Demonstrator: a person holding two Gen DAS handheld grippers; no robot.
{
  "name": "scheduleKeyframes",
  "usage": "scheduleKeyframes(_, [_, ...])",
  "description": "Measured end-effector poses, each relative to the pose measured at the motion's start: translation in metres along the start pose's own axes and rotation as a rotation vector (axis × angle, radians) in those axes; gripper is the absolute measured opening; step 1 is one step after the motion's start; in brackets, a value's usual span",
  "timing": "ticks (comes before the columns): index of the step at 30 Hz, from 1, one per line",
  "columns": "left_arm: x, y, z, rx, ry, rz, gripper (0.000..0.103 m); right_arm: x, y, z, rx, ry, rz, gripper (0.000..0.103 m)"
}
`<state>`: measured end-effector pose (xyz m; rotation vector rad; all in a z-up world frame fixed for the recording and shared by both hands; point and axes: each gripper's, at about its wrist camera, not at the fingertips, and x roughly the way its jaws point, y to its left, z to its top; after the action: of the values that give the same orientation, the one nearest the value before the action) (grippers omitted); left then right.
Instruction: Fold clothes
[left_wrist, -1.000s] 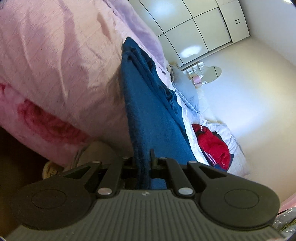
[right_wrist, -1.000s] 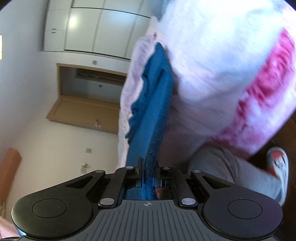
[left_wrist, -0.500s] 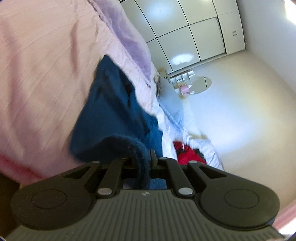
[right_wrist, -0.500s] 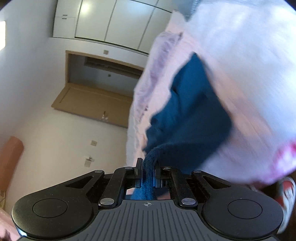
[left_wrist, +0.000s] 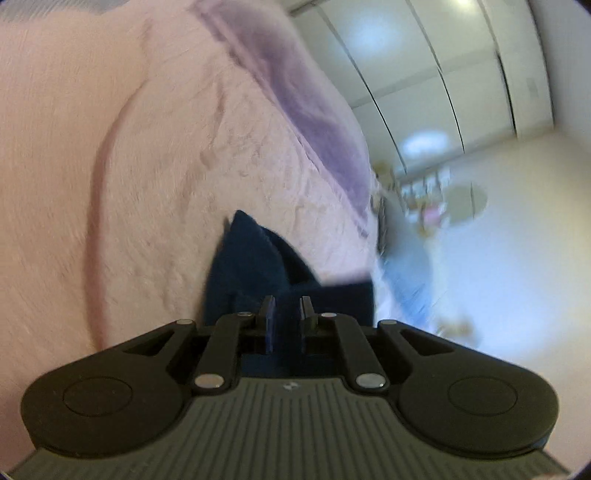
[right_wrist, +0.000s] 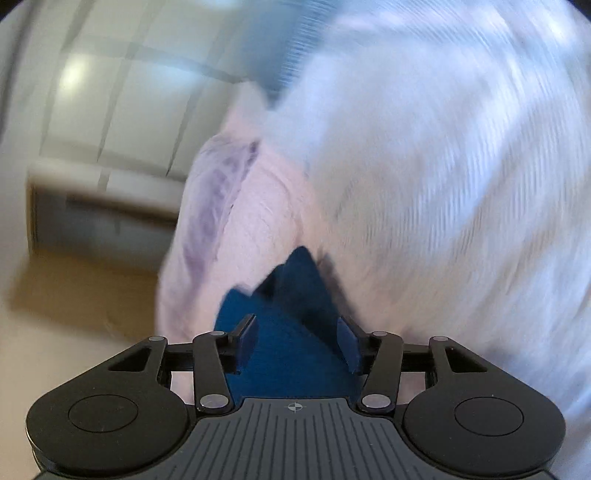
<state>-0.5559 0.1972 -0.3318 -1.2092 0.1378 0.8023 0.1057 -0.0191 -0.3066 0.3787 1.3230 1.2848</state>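
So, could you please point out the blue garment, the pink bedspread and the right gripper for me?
blue garment (left_wrist: 251, 258): left wrist view, on its raised folded corner.
pink bedspread (left_wrist: 129, 166): left wrist view, on bare quilted surface.
right gripper (right_wrist: 298, 341): right wrist view, midway between its fingertips.

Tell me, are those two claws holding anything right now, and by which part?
Nothing is gripped. Both claws, left and right, have just been opening, releasing the dark blue fleecy garment, whose edge lies loose between them.

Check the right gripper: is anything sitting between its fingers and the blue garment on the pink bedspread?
Nothing visible does. The right gripper has just been opening, and the blue garment lies directly between its spread fingers on the pink bedspread, with no other object between them.
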Motion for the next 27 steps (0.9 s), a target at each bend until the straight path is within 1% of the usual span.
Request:
scheduleKeyframes(2, [0.003,-0.004,-0.003,0.106,0.026,0.04,0.018,-0.002,0.008,-0.011,-0.204,0.002,-0.039,0.051])
scheduleKeyframes(3, [0.006,-0.005,-0.004,0.134,0.033,0.046,0.024,-0.002,0.011,-0.017,-0.294,0.009,-0.053,0.051])
scheduleKeyframes(4, [0.009,-0.006,-0.006,0.163,0.04,0.053,0.028,-0.001,0.013,-0.02,-0.351,0.018,-0.06,0.051])
scheduleKeyframes(5, [0.012,-0.006,-0.006,0.178,0.044,0.055,0.029,0.002,0.013,-0.024,-0.382,0.026,-0.061,0.051])
scheduleKeyframes(7, [0.021,-0.003,-0.003,0.169,0.049,0.036,0.03,0.01,0.008,-0.026,-0.396,0.04,-0.051,0.051])
scheduleKeyframes(9, [0.029,-0.006,-0.002,0.18,0.052,0.031,0.032,0.02,0.008,-0.022,-0.398,0.046,-0.034,0.051])
scheduleKeyframes(14, [0.06,-0.02,0.006,0.252,0.067,0.059,0.034,0.042,0.018,-0.013,-0.436,0.058,-0.002,0.051])
scheduleKeyframes(17, [0.073,-0.025,0.007,0.288,0.075,0.078,0.034,0.056,0.026,-0.01,-0.468,0.058,-0.016,0.051])
scheduleKeyframes(19, [0.079,-0.028,0.005,0.317,0.075,0.084,0.031,0.066,0.028,-0.01,-0.483,0.063,-0.022,0.051])
scheduleKeyframes(20, [0.08,-0.03,0.004,0.334,0.073,0.089,0.027,0.072,0.029,-0.01,-0.491,0.068,-0.025,0.051])
scheduleKeyframes(21, [0.079,-0.033,0.003,0.353,0.066,0.099,0.006,0.074,0.031,-0.013,-0.518,0.072,-0.03,0.05])
scheduleKeyframes(22, [0.078,-0.034,0.001,0.373,0.055,0.109,0.006,0.076,0.033,-0.016,-0.545,0.077,-0.035,0.022])
scheduleKeyframes(23, [0.075,-0.036,-0.001,0.389,0.039,0.11,0.006,0.078,0.035,-0.019,-0.571,0.081,-0.041,0.008])
scheduleKeyframes(24, [0.07,-0.037,-0.004,0.401,0.016,0.1,0.006,0.079,0.037,-0.022,-0.598,0.082,-0.043,0.009])
scheduleKeyframes(27, [0.051,-0.043,-0.011,0.456,-0.062,0.061,0.005,0.056,0.047,-0.03,-0.664,-0.004,0.017,0.008])
